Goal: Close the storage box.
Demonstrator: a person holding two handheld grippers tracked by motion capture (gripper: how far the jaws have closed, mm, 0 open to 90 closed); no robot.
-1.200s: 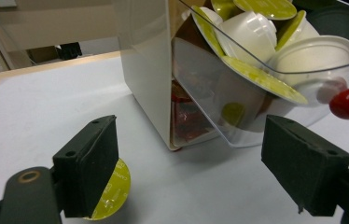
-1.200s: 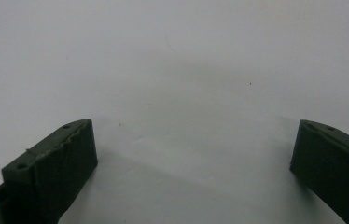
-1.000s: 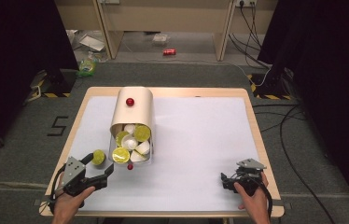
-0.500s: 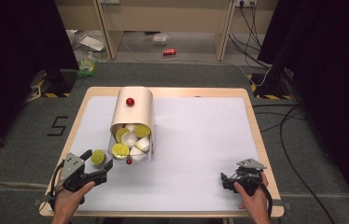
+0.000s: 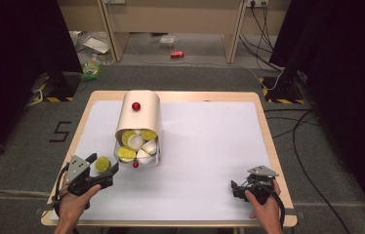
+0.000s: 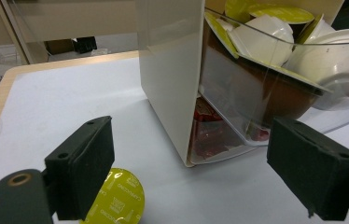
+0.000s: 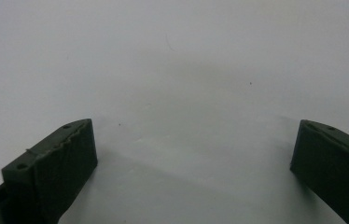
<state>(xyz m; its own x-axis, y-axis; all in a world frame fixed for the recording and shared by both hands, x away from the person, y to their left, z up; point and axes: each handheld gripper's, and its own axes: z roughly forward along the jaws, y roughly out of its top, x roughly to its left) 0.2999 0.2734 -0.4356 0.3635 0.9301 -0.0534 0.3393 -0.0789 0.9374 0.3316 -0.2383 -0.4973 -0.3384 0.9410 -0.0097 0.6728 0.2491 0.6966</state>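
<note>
A cream box with a red knob on top lies on the white table sheet. Its clear drawer is pulled out and holds several yellow-lidded and white capsules. A loose yellow capsule lies flat on the sheet left of the drawer. My left gripper is open around it, with the pads clear of it. In the left gripper view the capsule sits by the left jaw, with the box and the drawer just beyond. My right gripper rests open on the sheet at the front right, nothing between its jaws.
The drawer's red knob sticks out close to my left gripper's right jaw. The wooden table edge runs along the front. A bare white sheet lies between the box and my right gripper.
My left gripper has drawn back slightly from the drawer front, and its jaws now bracket the loose yellow capsule. The right gripper has stayed still.
</note>
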